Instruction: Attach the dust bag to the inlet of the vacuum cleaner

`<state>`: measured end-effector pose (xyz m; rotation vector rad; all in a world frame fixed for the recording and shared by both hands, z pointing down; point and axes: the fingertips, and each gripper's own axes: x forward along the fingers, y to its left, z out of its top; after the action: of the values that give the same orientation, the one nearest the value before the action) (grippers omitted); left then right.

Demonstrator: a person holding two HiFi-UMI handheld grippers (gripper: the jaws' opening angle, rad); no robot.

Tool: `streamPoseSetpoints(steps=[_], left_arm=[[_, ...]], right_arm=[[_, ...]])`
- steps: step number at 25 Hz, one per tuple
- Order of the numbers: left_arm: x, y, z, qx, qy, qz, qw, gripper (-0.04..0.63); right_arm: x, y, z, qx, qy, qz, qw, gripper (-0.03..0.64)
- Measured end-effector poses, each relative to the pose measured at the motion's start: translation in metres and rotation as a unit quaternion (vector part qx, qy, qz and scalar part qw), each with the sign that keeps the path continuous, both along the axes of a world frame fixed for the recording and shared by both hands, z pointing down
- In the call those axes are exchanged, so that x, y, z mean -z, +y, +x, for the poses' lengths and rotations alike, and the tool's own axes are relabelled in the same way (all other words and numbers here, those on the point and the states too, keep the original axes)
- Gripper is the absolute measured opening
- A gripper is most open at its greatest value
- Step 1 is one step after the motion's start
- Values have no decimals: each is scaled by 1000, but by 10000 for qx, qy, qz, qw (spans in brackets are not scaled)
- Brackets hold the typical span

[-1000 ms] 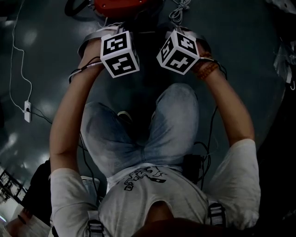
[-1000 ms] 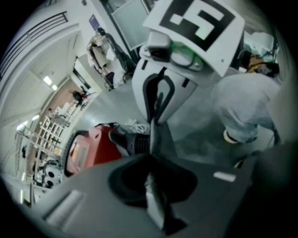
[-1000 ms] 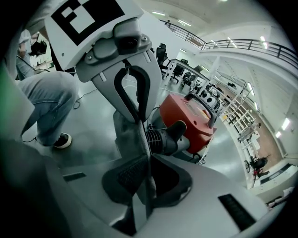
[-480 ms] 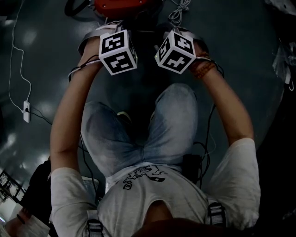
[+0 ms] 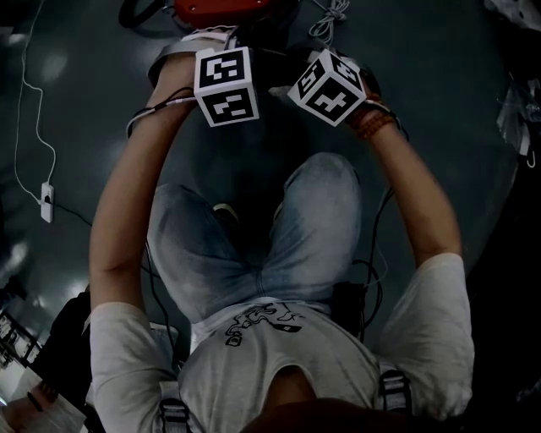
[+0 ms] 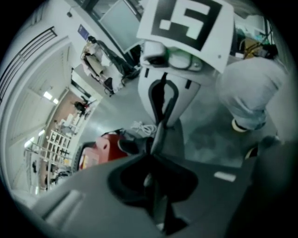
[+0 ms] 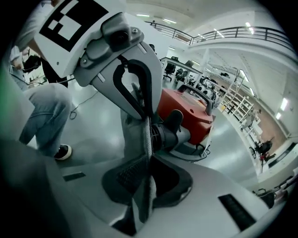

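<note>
Beyond your knees, the head view shows the red vacuum cleaner (image 5: 215,8) at the top edge. Along the left gripper view, your left gripper (image 6: 155,186) is clenched on the edge of the grey dust bag (image 6: 176,139). Along the right gripper view, your right gripper (image 7: 146,186) pinches that bag too, just beside the black inlet (image 7: 170,132).

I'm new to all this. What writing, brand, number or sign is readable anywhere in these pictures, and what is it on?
No text can be read anywhere.
Left marker cube and right marker cube: black-and-white square patterns, not letters.
Shirt print: dark graphic, too blurred to read.
Blue wall sign: too small to read.
Red vacuum cleaner: no label shows.
</note>
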<state>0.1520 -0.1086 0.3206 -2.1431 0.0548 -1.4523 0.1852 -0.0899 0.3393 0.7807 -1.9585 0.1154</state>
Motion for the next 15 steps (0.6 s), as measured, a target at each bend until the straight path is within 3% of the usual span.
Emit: streamPoseSetpoints(steps=[3,6,8,10,15], left_arm=[[-2,-3,-2,234,319,-163,9991,41],[-4,-4,-11,572,608,-401,9957,38],[-7,-3,-15,673,685,-413,9945,38],[-6,-3,-14,636,681,-276,9953,38],[-1,-9,-3,268,301,138,9991,41]], right_arm=[[4,-6,0,292,550,271,9977,37],[10,-15,-5,793,1326,720,9854,38],[11,-17,-7,980,1588,890,9784,40],[10,-17,-6,866,1430,886,9819,41],[6,-14,2,128,460,415,9980,40]])
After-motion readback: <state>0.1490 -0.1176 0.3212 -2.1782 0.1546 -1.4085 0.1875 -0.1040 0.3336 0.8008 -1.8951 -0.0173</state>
